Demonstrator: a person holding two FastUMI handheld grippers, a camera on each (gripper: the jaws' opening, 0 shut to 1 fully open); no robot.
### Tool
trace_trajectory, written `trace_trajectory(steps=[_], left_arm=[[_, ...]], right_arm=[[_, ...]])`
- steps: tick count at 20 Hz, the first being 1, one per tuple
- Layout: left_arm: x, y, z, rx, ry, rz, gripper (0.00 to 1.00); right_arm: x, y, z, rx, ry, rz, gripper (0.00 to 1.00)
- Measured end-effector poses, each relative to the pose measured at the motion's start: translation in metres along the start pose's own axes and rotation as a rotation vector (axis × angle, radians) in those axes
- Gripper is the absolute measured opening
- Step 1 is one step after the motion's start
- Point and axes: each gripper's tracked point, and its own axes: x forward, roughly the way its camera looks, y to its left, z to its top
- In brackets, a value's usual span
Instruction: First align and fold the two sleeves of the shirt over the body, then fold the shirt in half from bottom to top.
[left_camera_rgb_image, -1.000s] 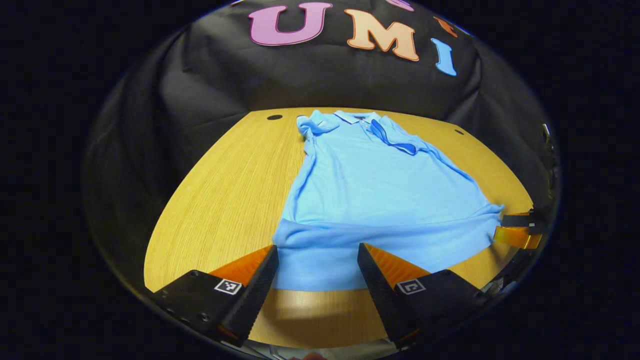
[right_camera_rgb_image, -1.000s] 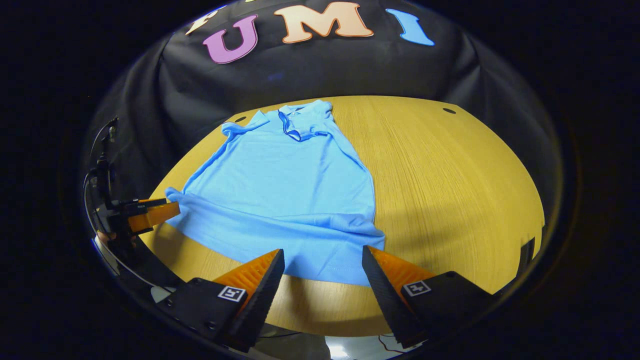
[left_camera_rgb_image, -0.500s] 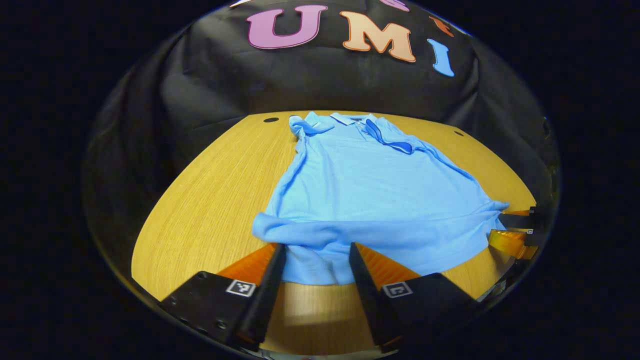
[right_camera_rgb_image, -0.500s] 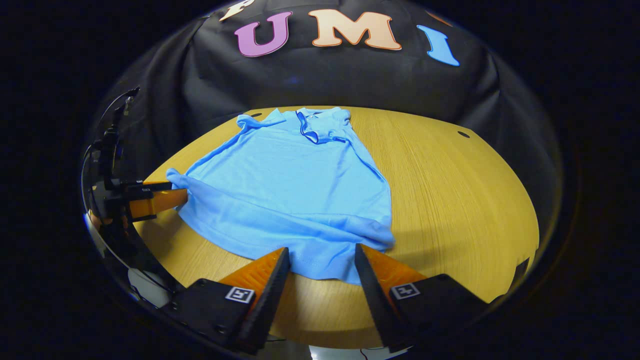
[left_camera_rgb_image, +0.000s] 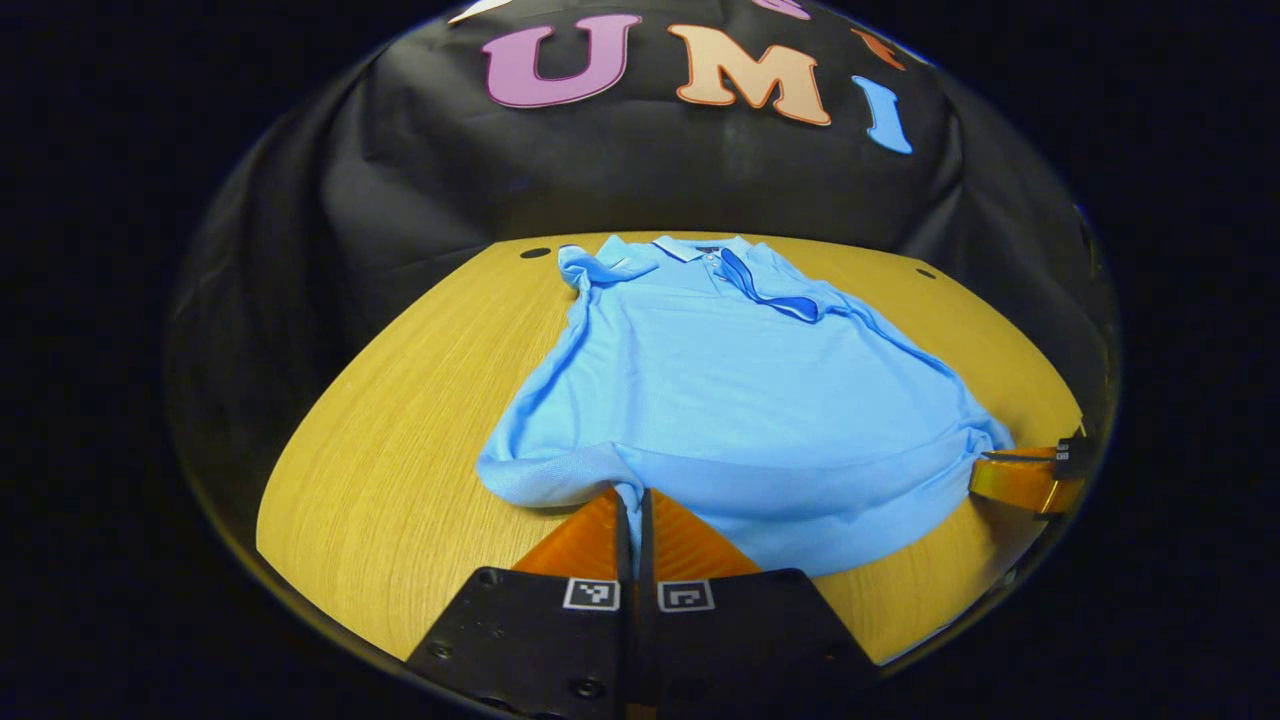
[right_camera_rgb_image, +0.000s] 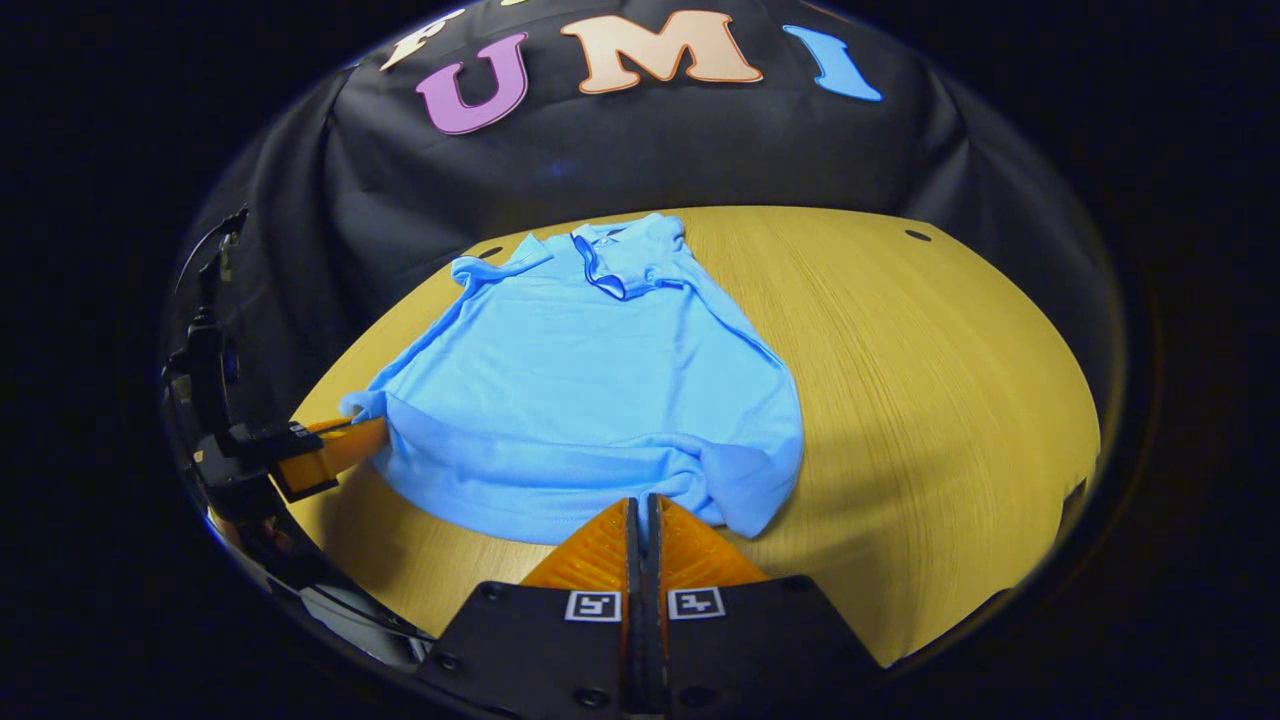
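Note:
A light blue polo shirt (left_camera_rgb_image: 740, 390) lies on the wooden table (left_camera_rgb_image: 400, 420), collar at the far side, both sleeves folded in over the body. In the left gripper view my left gripper (left_camera_rgb_image: 632, 497) is shut on the shirt's bottom hem near its left corner, and the right gripper (left_camera_rgb_image: 1020, 475) shows at the far right by the other hem corner. In the right gripper view the shirt (right_camera_rgb_image: 590, 370) spreads ahead, my right gripper (right_camera_rgb_image: 640, 505) is shut on the hem near the right corner, and the left gripper (right_camera_rgb_image: 335, 450) holds the opposite corner at the left.
The round wooden table (right_camera_rgb_image: 930, 370) has small dark holes (right_camera_rgb_image: 917, 236) near its far rim, and another hole (left_camera_rgb_image: 535, 253) lies beside the shirt's shoulder. Black cloth walls close in behind the table. Bare wood stretches to the right of the shirt in the right gripper view.
Both grippers went from wide open to shut, closing on the shirt's bottom hem. The hem has bunched and lifted slightly at both corners.

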Motion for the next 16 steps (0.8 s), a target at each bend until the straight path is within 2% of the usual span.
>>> trace_trajectory(steps=[7,16], left_arm=[[-0.005,0.004,0.063,-0.042,-0.113,-0.052,0.00],[0.047,0.017,0.165,-0.057,-0.227,-0.108,0.00]], right_arm=[[-0.004,-0.002,0.061,-0.014,-0.115,-0.050,0.03],[0.046,0.000,0.155,-0.085,-0.228,-0.120,0.03]])
